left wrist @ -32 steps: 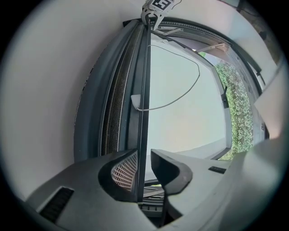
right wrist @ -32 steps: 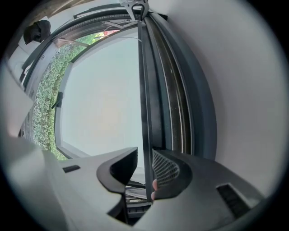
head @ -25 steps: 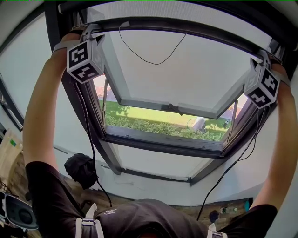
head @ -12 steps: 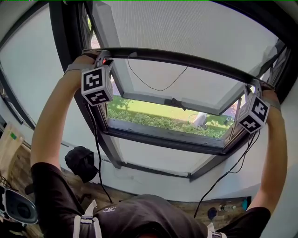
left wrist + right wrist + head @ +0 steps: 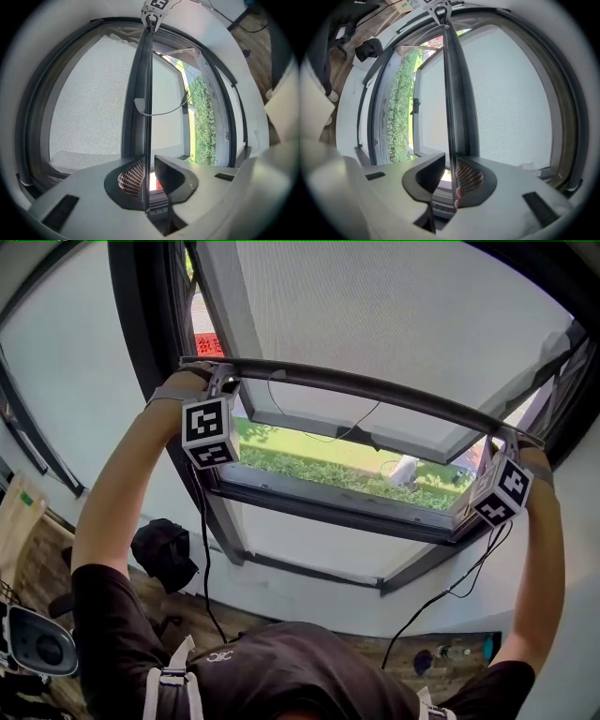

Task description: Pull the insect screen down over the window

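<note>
Now left tool and right tool (jaws closing) pinch screen bar

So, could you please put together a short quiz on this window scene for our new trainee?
1. True or false: the screen already covers the whole window.
2. What hangs from the screen's bar? A a towel; B a thin black cord; C a key.
3. What shows outside in the gap under the bar?
Key: 1 false, the bar is only partway down; 2 B; 3 grass and a hedge.
</note>
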Tool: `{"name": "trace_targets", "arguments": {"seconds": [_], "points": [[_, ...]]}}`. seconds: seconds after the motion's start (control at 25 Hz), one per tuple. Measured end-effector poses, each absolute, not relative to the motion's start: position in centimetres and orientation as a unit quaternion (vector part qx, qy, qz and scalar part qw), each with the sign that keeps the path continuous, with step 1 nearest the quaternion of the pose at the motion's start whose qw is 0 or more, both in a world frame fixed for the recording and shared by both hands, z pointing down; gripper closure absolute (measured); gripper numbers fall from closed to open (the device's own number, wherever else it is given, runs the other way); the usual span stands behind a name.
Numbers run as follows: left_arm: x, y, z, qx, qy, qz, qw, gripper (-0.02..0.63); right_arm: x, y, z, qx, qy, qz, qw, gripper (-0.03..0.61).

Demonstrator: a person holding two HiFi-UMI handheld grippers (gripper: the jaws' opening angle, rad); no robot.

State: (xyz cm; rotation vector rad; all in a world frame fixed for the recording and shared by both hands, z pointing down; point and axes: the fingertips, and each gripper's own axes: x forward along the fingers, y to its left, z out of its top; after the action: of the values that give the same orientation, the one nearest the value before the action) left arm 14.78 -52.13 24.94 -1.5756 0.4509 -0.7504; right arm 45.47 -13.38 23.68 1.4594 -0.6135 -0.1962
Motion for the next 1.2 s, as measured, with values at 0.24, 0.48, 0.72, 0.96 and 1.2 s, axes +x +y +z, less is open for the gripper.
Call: {"name": "trace_targets", "arguments": {"seconds": [0.24,0.48,0.72,0.96,1.2], "points": [[14.8,-52.0,28.7,-0.687,0.179,-0.338,0.617,0.535,45.0,-13.5,27.2,0.654,-0.281,-0.085,0.698,0.503],[14.6,-51.8,34.8,-0.690,0.153,-0.364,0.607,0.534,44.9,-13.4,33.2,0.632,-0.299,-0.048,0.714,0.503],[14.3,-51.7,41.1,-0.693,0.128,-0.386,0.594,0.535,44.6,-13.3,39.5,0.622,-0.327,-0.015,0.712,0.503],[14.4,-51.9,43.9,-0.702,0.139,-0.386,0.582,0.529,44.7,-13.4,42.0,0.631,-0.329,-0.020,0.702,0.502],[14.4,-51.8,46.4,-0.700,0.132,-0.406,0.573,0.529,44.6,-13.3,44.5,0.628,-0.332,-0.005,0.704,0.502]]}}
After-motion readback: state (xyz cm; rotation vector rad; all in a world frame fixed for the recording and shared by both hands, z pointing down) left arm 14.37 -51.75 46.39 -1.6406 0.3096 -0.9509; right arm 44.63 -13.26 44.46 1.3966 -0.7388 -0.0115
